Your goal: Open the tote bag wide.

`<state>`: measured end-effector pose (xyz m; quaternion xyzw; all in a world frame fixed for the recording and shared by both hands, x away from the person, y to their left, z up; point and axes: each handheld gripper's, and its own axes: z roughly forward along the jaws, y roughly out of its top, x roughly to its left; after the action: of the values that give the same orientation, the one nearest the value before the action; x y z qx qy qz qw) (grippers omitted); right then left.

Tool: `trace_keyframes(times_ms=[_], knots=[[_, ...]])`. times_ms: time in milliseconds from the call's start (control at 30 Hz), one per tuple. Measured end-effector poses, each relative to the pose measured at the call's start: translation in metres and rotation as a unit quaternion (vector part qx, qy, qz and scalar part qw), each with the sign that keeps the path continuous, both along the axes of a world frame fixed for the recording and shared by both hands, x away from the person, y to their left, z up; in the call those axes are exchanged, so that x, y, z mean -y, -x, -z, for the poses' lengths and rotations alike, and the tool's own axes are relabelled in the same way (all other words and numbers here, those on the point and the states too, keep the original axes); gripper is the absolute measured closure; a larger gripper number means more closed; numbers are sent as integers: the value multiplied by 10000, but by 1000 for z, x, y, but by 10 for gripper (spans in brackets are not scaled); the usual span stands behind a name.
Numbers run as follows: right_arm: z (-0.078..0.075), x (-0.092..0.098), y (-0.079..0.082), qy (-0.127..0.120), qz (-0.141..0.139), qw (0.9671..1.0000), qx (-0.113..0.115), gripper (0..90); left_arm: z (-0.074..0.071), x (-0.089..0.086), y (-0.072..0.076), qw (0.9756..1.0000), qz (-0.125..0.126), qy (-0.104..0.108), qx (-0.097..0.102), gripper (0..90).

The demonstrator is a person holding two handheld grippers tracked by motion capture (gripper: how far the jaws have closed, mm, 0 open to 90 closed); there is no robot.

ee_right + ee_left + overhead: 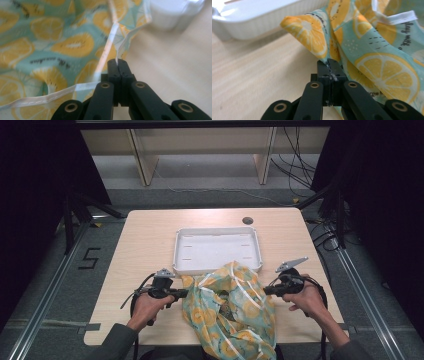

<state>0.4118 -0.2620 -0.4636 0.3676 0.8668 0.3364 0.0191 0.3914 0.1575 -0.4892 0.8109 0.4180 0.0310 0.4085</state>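
Surface: a pale wood-grain top seen from above, with a person's forearms entering from the near edge.
Cloth: a mint-green fabric printed with orange slices and edged in white binding, bunched at the near middle of the surface, between the two hands; its lower part hangs over the near edge, and its far fold lies against the tray's near rim.
Tray: a white rectangular tray with shallow ribbed walls, sitting at the centre of the surface just beyond the cloth.
Left hand-held gripper: held level at the cloth's left side, jaws pressed together on a fold of the fabric, a thin edge of it caught between the pads.
Right hand-held gripper: held level at the cloth's right side, jaws pinched together on the white-bound edge of the fabric, which rises from between the tips.
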Motion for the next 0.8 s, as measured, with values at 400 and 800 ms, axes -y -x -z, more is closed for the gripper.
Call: trace_keyframes(times_ms=[400,800], knots=[[-50,-23,-73,725,113,9926,964,900,6,-16,28,9998,57,62,-169,863],[-38,-34,-102,982,307,9908,881,900,5,-13,46,9991,345,-47,-221,816]])
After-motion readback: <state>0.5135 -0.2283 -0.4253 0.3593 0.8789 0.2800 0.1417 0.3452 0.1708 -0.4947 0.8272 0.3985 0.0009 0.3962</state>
